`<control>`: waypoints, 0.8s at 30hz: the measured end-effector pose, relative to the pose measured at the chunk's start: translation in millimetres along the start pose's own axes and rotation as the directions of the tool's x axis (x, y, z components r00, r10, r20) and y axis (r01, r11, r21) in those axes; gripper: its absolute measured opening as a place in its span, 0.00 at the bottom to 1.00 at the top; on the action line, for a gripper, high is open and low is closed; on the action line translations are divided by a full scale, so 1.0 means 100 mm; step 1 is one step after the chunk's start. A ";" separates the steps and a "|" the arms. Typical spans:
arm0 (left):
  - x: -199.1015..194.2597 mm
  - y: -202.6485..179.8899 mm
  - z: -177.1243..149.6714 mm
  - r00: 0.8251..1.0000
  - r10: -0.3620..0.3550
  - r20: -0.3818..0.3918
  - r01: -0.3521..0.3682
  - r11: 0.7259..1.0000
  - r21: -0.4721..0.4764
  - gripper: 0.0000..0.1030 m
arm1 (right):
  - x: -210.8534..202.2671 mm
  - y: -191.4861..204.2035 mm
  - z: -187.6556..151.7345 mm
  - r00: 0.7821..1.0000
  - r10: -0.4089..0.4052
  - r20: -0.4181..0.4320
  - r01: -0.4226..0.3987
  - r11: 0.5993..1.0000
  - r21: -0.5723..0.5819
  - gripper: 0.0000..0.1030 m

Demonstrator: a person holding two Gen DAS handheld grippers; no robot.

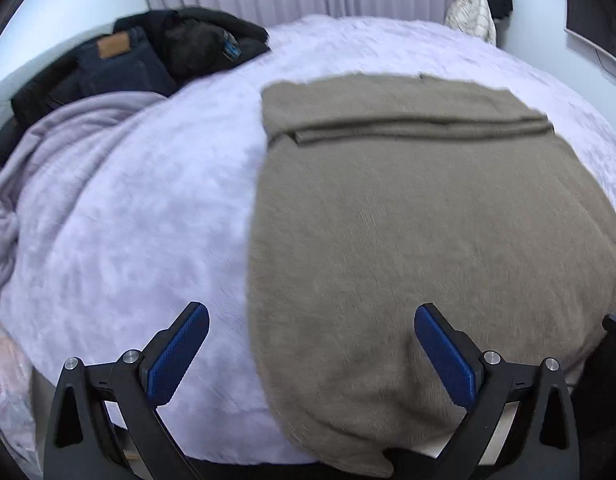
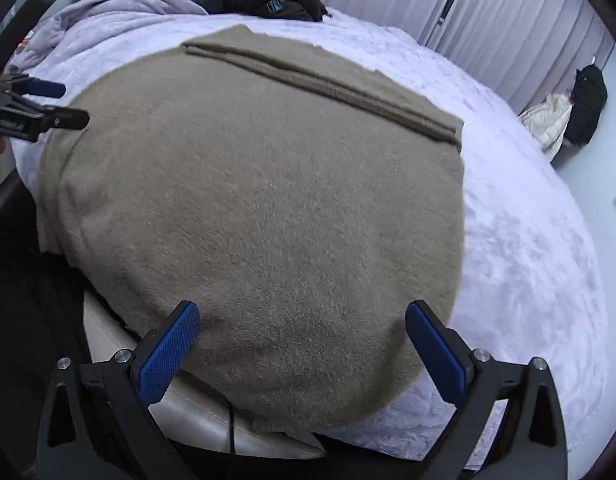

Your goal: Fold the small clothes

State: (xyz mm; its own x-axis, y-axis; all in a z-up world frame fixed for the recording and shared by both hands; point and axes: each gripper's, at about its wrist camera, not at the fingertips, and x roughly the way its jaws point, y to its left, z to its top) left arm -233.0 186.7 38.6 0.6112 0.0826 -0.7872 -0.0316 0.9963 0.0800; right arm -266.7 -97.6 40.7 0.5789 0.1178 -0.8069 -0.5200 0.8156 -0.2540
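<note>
On the lilac bed [image 1: 147,200], the taupe garment [image 1: 428,220] lies lengthwise away from both empty, spread tools [image 1: 312,322] [image 2: 301,320].

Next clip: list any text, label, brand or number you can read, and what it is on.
Nothing can be read for certain.
White lettering on the black left claw: too blurred to read.
Tan leather patch on the dark blue jeans: no legible print.
Blue-white print on the black garment: too small to read.
Taupe knitted garment: no text.
</note>
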 end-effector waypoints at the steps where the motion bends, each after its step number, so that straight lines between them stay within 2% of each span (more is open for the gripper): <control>1: -0.02 0.01 0.08 1.000 -0.015 0.015 0.015 1.000 -0.012 1.00 | -0.06 0.01 0.05 1.000 -0.001 0.027 0.001 1.000 0.006 0.99; 4: -0.11 -0.11 0.41 0.998 -0.038 0.052 0.039 0.999 -0.029 1.00 | -0.10 0.01 0.42 0.993 0.020 0.119 -0.027 0.998 0.054 0.99; 6: -0.08 -0.22 0.65 0.998 -0.045 0.048 0.046 0.999 -0.024 1.00 | 0.02 0.03 0.70 0.989 0.050 0.140 -0.063 0.994 0.090 0.99; 9: 0.13 -0.33 0.95 0.999 -0.038 0.006 0.038 0.998 -0.041 1.00 | 0.37 0.08 1.09 0.994 0.046 0.102 -0.060 0.989 0.137 0.99; 11: 0.40 -0.43 1.03 0.999 -0.022 -0.049 0.020 0.999 -0.044 1.00 | 0.68 0.11 1.26 0.999 0.030 0.019 -0.032 0.988 0.151 0.99; 12: 0.59 -0.47 1.03 0.995 -0.007 -0.098 0.002 0.999 -0.045 1.00 | 0.80 0.13 1.34 0.999 0.046 -0.021 -0.042 0.985 0.169 0.99; 13: 0.74 -0.49 0.98 0.990 0.000 -0.141 -0.006 0.999 -0.045 1.00 | 0.86 0.08 1.32 0.996 0.081 -0.029 -0.073 0.975 0.209 0.99; 15: 0.99 -0.53 0.81 0.978 -0.012 -0.208 0.003 0.999 -0.046 1.00 | 0.80 -0.02 1.23 0.993 0.118 0.014 -0.118 0.956 0.268 0.99; 16: 1.00 -0.53 0.71 0.982 -0.019 -0.187 0.009 0.999 -0.053 1.00 | 0.75 -0.02 1.18 0.992 0.123 0.024 -0.125 0.957 0.262 0.99; 17: 0.91 -0.51 0.60 0.991 -0.027 -0.131 0.019 0.998 -0.058 1.00 | 0.68 -0.01 1.09 0.992 0.121 0.032 -0.125 0.963 0.239 0.99; 20: 0.69 -0.43 0.25 0.995 -0.072 -0.074 0.069 0.997 -0.037 1.00 | 0.43 0.02 0.73 0.991 0.114 0.076 -0.125 0.980 0.152 0.99; 22: 0.54 -0.35 0.05 0.994 -0.096 -0.056 0.095 0.995 -0.019 1.00 | 0.30 0.05 0.44 0.989 0.118 0.092 -0.128 0.986 0.109 0.99; 24: 0.40 -0.25 -0.13 0.991 -0.117 -0.070 0.119 0.993 0.017 1.00 | 0.25 0.00 0.22 0.991 0.107 0.084 -0.113 0.991 0.075 0.99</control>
State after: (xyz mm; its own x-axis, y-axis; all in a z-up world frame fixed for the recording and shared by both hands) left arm -218.6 165.8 -2.8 0.5539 -0.0333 -0.8319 0.0544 0.9985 -0.0037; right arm -238.1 -82.6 32.1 0.5705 0.2513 -0.7819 -0.5336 0.8371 -0.1204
